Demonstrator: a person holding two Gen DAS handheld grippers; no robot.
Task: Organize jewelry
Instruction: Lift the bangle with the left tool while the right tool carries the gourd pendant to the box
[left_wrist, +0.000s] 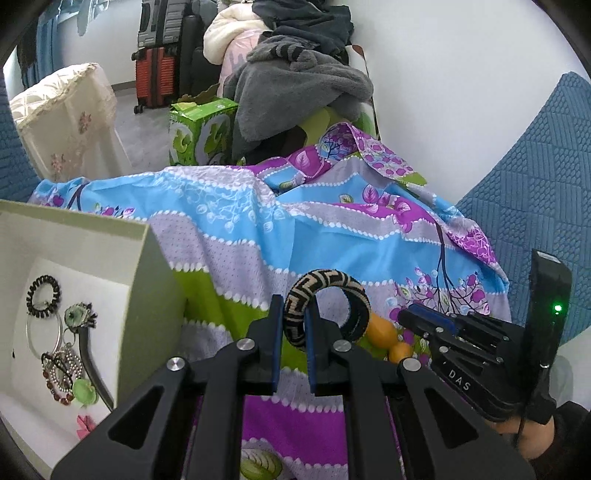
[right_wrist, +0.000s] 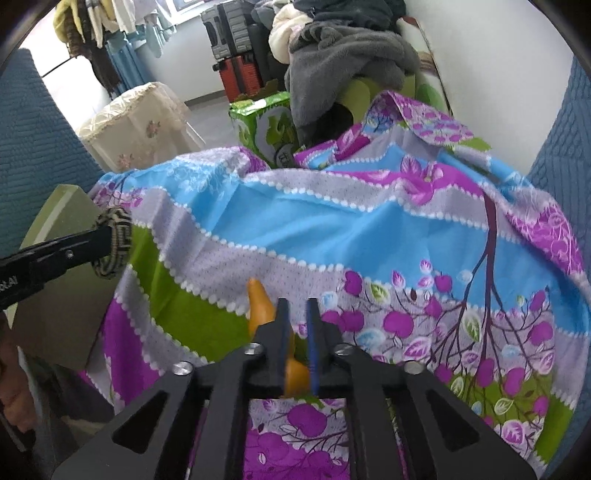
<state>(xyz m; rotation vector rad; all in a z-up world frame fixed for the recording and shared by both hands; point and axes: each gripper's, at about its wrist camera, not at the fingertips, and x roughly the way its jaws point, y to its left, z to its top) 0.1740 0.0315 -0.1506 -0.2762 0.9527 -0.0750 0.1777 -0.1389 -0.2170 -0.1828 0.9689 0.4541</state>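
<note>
My left gripper (left_wrist: 293, 310) is shut on a black-and-tan patterned bangle (left_wrist: 327, 306), held upright above the bedsheet; the bangle also shows in the right wrist view (right_wrist: 114, 247). My right gripper (right_wrist: 297, 314) is shut on an orange bead piece (right_wrist: 260, 304), low over the sheet; the beads also show in the left wrist view (left_wrist: 384, 330), with the right gripper (left_wrist: 410, 314) just beside the bangle. An open pale-green box (left_wrist: 144, 280) at the left holds several pieces: a black coil hair tie (left_wrist: 43, 295), hoops, beaded bracelets and a dark headband.
A colourful purple, blue and green bedsheet (left_wrist: 295, 229) covers the surface. Blue textured cushions (left_wrist: 535, 177) flank it. Behind are a green carton (left_wrist: 199, 129), a heap of grey clothes (left_wrist: 295, 81), a red suitcase (left_wrist: 155, 77) and a lace-covered stand (left_wrist: 62, 114).
</note>
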